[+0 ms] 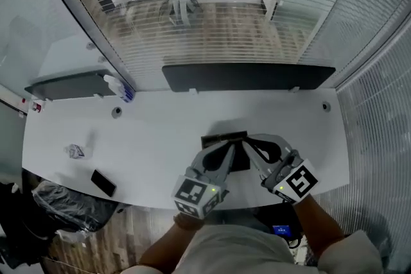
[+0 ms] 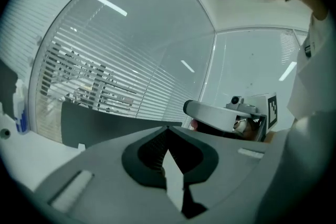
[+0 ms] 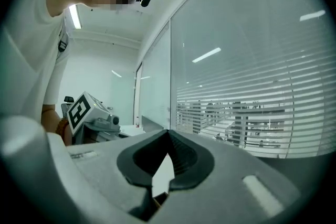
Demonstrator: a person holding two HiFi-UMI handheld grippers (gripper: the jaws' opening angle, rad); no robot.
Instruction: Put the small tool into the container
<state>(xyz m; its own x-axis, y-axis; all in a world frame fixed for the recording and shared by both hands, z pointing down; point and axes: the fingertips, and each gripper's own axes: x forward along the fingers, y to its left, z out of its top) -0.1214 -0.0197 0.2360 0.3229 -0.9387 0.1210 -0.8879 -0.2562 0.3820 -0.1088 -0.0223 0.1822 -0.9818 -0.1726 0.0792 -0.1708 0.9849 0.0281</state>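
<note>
Left gripper and right gripper nearest, tips converging over dark boxy container by table front edge. Only gripper views show 2 jaw pairs closed tip to tip, nothing between. Small tool not made out. Open tabletop leftward; black slab, crumpled scrap well apart.

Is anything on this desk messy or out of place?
Only small things: a crumpled scrap lies loose at the left of the desk, and a black flat device sits askew right at the front edge.
</note>
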